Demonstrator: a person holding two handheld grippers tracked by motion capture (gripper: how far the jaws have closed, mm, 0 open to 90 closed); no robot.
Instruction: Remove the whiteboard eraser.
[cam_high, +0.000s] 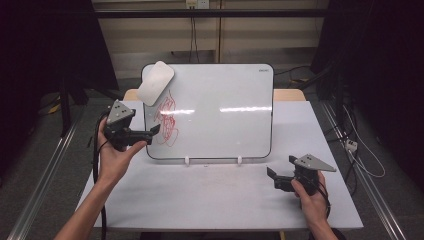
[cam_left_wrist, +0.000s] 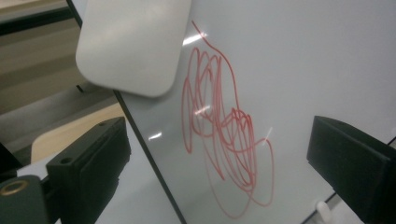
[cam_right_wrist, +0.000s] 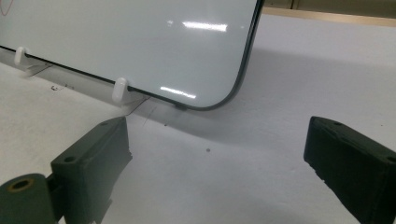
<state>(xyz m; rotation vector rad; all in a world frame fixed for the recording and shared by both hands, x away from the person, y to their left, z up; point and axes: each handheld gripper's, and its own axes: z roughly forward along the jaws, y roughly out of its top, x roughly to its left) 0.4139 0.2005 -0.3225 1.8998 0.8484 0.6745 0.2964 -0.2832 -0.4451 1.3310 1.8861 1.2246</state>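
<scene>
A whiteboard (cam_high: 220, 107) stands tilted on small white clips on the table, with a red scribble (cam_high: 168, 120) on its left part. A white eraser (cam_high: 155, 82) clings to the board's top left corner. My left gripper (cam_high: 155, 132) is open at the board's left edge, level with the scribble, nothing between its jaws. In the left gripper view the red scribble (cam_left_wrist: 224, 135) lies between the jaws and the eraser (cam_left_wrist: 133, 44) is above it. My right gripper (cam_high: 271, 174) rests open on the table, in front of the board's lower right corner (cam_right_wrist: 219, 100).
The white table (cam_high: 210, 195) has bare room in front of the board. White clips (cam_right_wrist: 120, 89) hold the board's bottom edge. Dark stands and cables flank the table on both sides.
</scene>
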